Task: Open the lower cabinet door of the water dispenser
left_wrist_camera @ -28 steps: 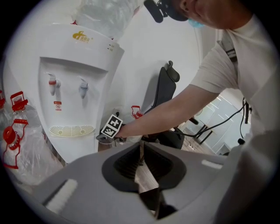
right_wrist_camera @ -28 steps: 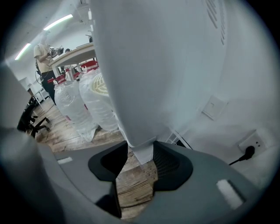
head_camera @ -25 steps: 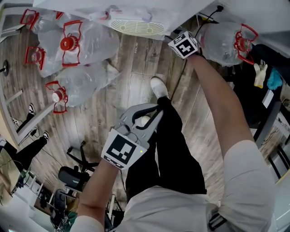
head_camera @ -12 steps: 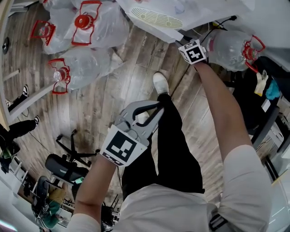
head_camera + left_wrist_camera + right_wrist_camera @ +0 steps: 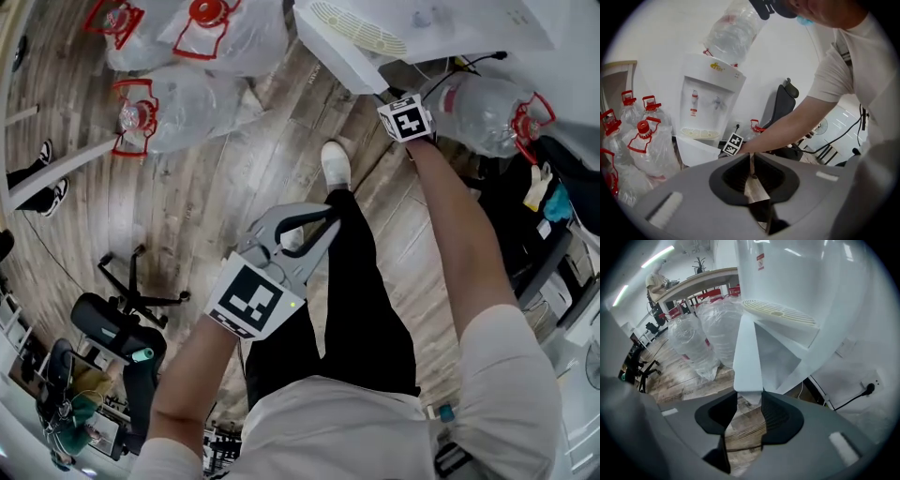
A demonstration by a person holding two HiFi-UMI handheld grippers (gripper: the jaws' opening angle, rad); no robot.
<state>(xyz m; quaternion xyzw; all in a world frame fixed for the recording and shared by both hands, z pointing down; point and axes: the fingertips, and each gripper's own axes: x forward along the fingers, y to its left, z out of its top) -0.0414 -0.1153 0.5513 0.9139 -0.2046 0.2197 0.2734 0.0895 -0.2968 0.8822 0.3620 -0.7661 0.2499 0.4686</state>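
Lower cabinet door, a flat white plastic panel below the slotted drip grille of the white floor-standing water dispenser, stood swung out from its cabinet and was the part at risk. You held it only by its thin free edge. A pull angled off the hinge arc would probably have let that smooth edge slide out of the pads. A hard tug could have strained the hinge or rocked the dispenser, which carried an upended clear bottle on top. The clear bagged water bottles with red handles stood on the wooden floor near the door's outer face and could have blocked a wider swing.

Your right gripper met the door edge-on. The panel's edge ran straight down between the two grey jaws, which were closed on it, one pad against each face, with only a short length of the edge inside. Your left gripper hung well apart from the door over your leg, its jaws pressed together with nothing between them.
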